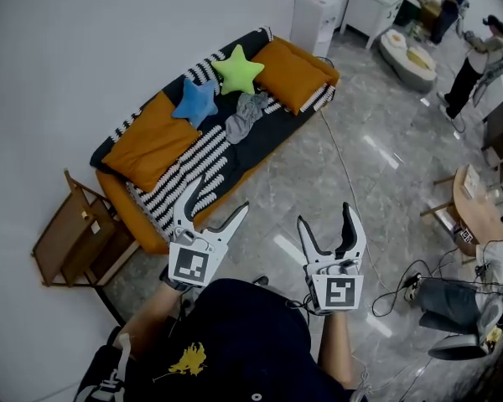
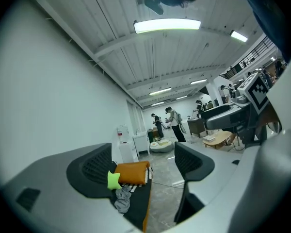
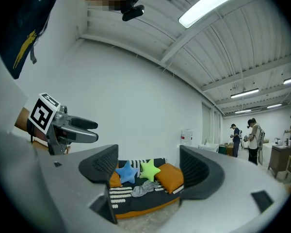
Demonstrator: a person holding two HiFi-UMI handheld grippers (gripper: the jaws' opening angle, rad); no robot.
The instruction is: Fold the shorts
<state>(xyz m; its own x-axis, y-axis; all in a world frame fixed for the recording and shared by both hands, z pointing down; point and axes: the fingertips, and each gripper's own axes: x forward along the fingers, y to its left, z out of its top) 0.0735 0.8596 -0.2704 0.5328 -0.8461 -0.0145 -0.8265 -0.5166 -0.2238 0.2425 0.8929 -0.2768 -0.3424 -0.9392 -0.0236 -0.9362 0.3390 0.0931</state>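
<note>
Lying crumpled near the middle of the sofa [image 1: 272,132], the grey shorts [image 1: 246,115] sit on its dark seat, just in front of the green star pillow [image 1: 237,69] and beside the blue star pillow [image 1: 196,100]. A striped blanket [image 1: 193,162] covers the seat next to the shorts. One orange cushion [image 1: 151,141] rests at one end of the sofa and another orange cushion [image 1: 293,74] at the other. A wooden side table [image 1: 75,241] stands against the end with the first cushion.

Both tools are held up well short of the sofa, pointing towards it. The left gripper [image 1: 222,195] has its jaws spread wide, with nothing between the pads; its own view shows only the distant sofa and shorts through the gap. The right gripper [image 1: 325,216] also stands open and empty, with the shorts and both star pillows framed far off between its jaws. Grey tiled floor [image 1: 318,182] separates the grippers from the sofa.
</note>
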